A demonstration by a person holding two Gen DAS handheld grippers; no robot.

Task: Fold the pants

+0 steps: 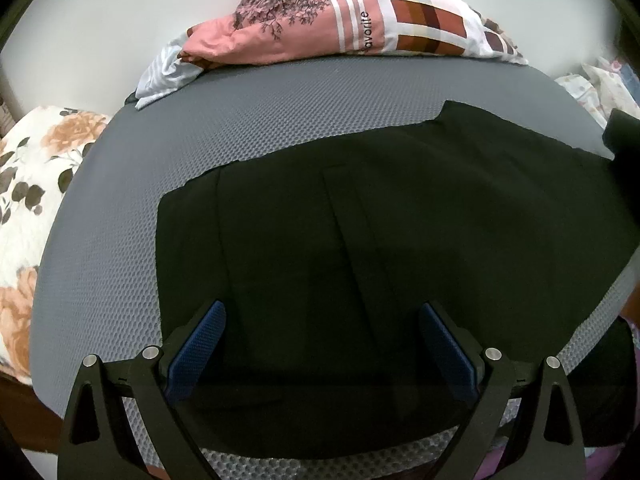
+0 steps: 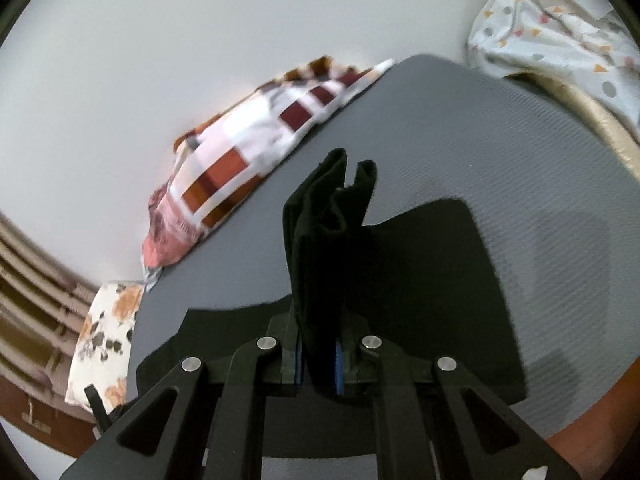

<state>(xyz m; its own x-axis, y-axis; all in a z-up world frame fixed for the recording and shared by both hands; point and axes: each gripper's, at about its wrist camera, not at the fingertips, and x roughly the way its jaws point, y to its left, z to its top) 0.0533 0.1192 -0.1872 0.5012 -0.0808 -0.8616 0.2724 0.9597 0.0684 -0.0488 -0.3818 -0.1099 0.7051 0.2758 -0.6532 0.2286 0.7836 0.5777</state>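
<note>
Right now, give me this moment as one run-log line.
step: folding pants | left gripper: open above pants | right gripper: shut on bunched pants fabric, lifted | surface: grey mat

Place: a home, most likely a bedroom.
Work surface: a grey textured mat (image 1: 280, 120) spread flat.
Bedding: a patchwork-print quilt (image 1: 360, 24) in pink, rust and white, bunched at the mat's far edge against a plain white wall (image 1: 120, 20).
Soft furnishings: a floral-print pillow (image 1: 24, 184) beside the mat's left edge; a white cloth with small coloured shapes (image 2: 552, 32) heaped at the right.
Furniture: brown wooden slats (image 2: 24, 280) at the left edge.
</note>
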